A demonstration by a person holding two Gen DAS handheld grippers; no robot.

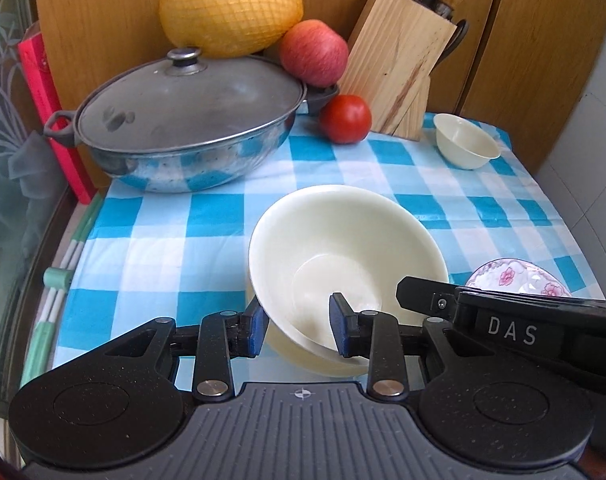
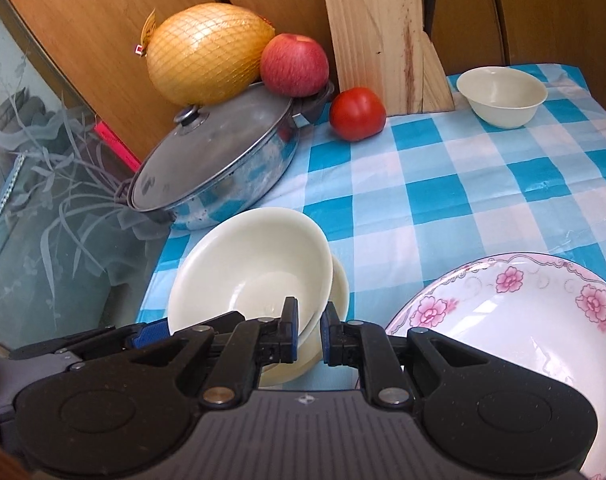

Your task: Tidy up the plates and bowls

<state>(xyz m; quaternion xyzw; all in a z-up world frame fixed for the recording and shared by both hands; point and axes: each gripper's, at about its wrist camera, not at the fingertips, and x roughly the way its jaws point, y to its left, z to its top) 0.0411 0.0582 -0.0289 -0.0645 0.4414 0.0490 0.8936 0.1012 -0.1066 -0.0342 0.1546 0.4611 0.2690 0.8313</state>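
Note:
A cream bowl [image 1: 343,248] is tilted over a second cream bowl [image 2: 340,280] nested beneath it, near the front of the checked cloth. My left gripper [image 1: 299,330] is shut on its near rim, one pad outside and one inside. My right gripper [image 2: 309,331] is shut on the bowl's [image 2: 255,264] right rim. In the left wrist view one of the right gripper's fingers [image 1: 423,296] reaches in from the right. A floral plate [image 2: 503,344] lies at the front right. A small cream bowl [image 2: 503,96] stands at the back right.
A lidded steel pot [image 1: 191,120] sits back left, with a netted pomelo [image 1: 231,8] and an apple [image 1: 313,52] on it. A tomato [image 1: 345,118] and a wooden knife block [image 1: 399,60] stand behind. The cloth [image 1: 443,200] ends at the glass table's left edge.

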